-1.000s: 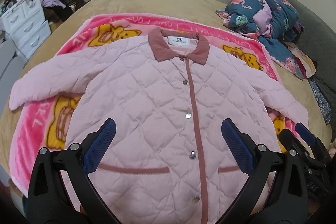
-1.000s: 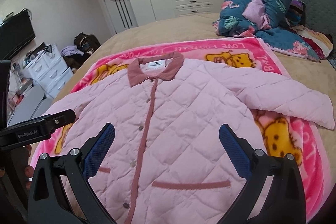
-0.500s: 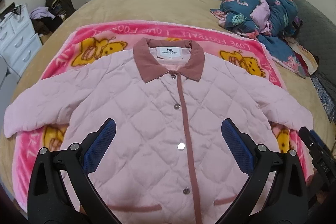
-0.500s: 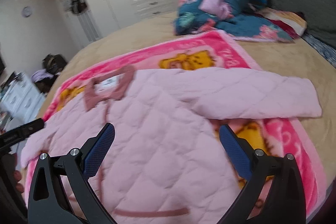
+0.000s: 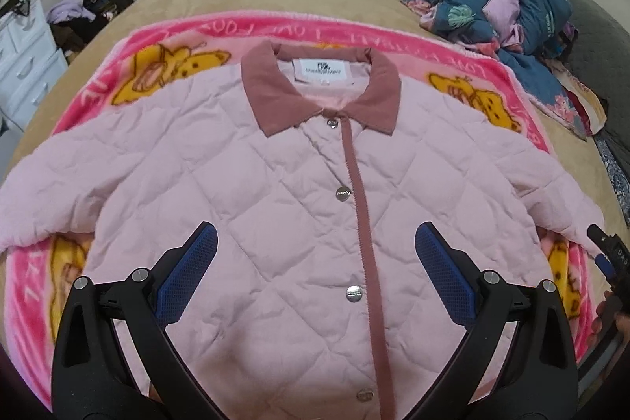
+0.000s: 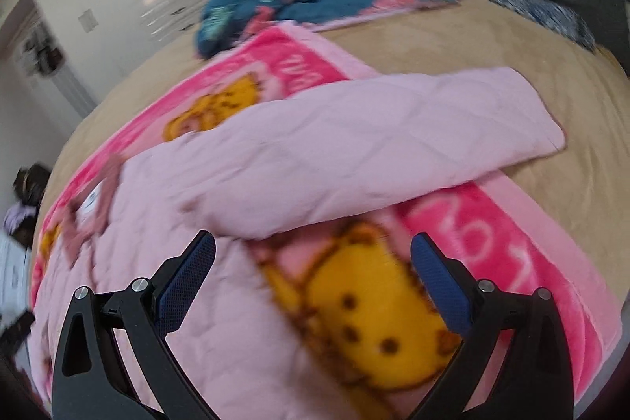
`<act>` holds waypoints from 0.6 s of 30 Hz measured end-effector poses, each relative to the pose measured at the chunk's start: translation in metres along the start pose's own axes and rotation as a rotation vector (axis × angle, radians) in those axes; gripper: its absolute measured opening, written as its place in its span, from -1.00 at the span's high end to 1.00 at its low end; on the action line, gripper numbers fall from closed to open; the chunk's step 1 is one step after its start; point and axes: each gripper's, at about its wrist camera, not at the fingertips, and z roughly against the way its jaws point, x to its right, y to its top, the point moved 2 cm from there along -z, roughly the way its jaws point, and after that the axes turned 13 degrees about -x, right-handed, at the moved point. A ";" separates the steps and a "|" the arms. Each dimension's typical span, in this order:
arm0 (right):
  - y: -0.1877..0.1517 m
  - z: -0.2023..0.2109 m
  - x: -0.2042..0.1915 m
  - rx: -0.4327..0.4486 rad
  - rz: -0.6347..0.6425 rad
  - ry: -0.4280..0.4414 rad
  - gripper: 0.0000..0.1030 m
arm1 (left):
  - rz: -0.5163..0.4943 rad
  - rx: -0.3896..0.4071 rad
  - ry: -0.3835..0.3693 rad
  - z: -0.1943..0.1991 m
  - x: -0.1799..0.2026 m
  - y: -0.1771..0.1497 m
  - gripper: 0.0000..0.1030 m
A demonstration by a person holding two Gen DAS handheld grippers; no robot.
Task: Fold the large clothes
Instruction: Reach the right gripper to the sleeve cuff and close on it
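Hovering over pink jacket [image 5: 275, 184]: left tongs [image 5: 315, 258] apart above front; right tongs [image 6: 313, 258] apart near sleeve.

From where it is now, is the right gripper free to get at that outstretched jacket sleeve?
Probably yes. The right gripper is open and empty, facing the sleeve, which lies flat across the pink blanket with nothing on it or between them.

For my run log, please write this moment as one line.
phase: approach | left gripper: open above jacket | right gripper: open near sleeve | jacket: flat, unfolded
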 end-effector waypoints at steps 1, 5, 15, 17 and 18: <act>0.003 -0.003 0.007 -0.003 -0.022 0.001 -0.92 | -0.002 -0.004 0.004 -0.005 0.000 0.001 -0.83; 0.015 -0.019 0.050 -0.039 -0.176 0.005 -0.92 | -0.027 -0.012 0.006 -0.016 0.004 0.001 -0.83; 0.044 -0.045 0.129 0.004 -0.419 0.064 -0.92 | -0.053 -0.036 0.023 -0.038 0.002 0.003 -0.83; 0.050 -0.051 0.145 0.019 -0.468 0.084 -0.92 | -0.056 -0.040 0.056 -0.041 0.001 0.003 -0.83; 0.054 -0.053 0.152 0.036 -0.482 0.082 -0.92 | -0.052 -0.040 0.068 -0.043 -0.001 0.004 -0.83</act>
